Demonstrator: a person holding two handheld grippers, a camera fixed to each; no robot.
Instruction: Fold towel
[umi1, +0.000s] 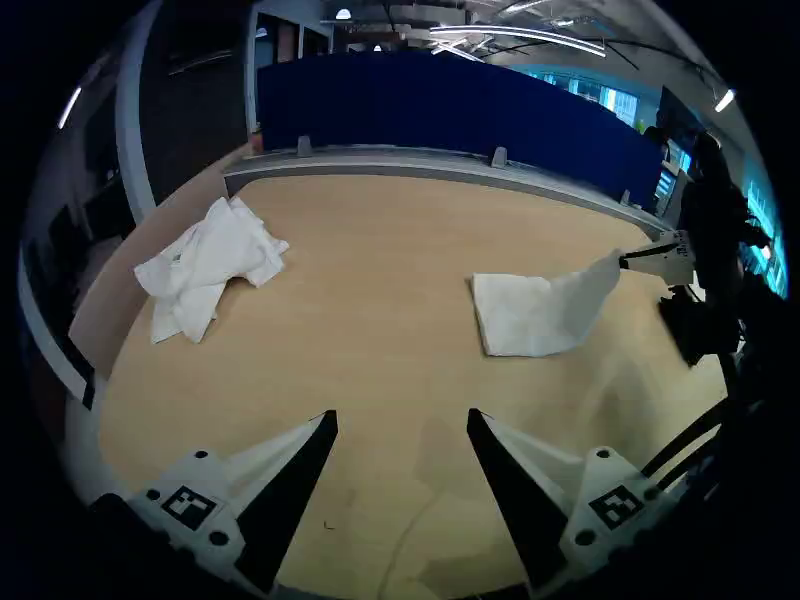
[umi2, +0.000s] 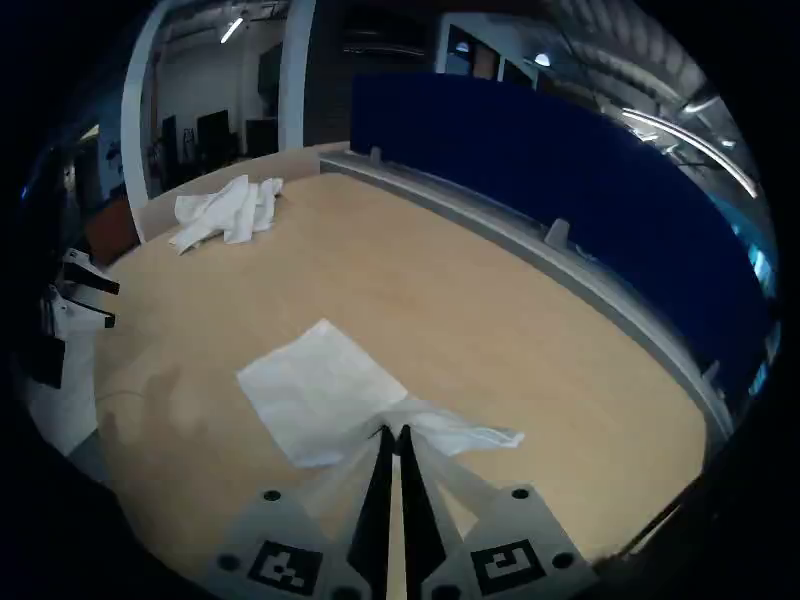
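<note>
Desk (umi1: 400, 240): pale wood, wide, mostly bare; blue partition (umi1: 450, 110) closes its far edge at 12 o'clock in the left gripper view. Crumpled cloth pile (umi1: 205, 265) lies at 10 o'clock, well apart from the work. Towel (umi1: 525, 315) lies at about 2 o'clock from the left gripper (umi1: 402, 415). It is mostly flat on the desk, long axis running 9 to 3, with the 3 o'clock corner lifted off the wood. Right gripper (umi2: 392, 432): jaws together, clamped on that raised corner; in its own view the cloth spreads away toward 10 o'clock. Left gripper: jaws apart, empty, the free near edge a short way ahead of them. Judgement: the right arm carries the fold toward the towel's 9 o'clock end. Open desk all round, no edge close.
</note>
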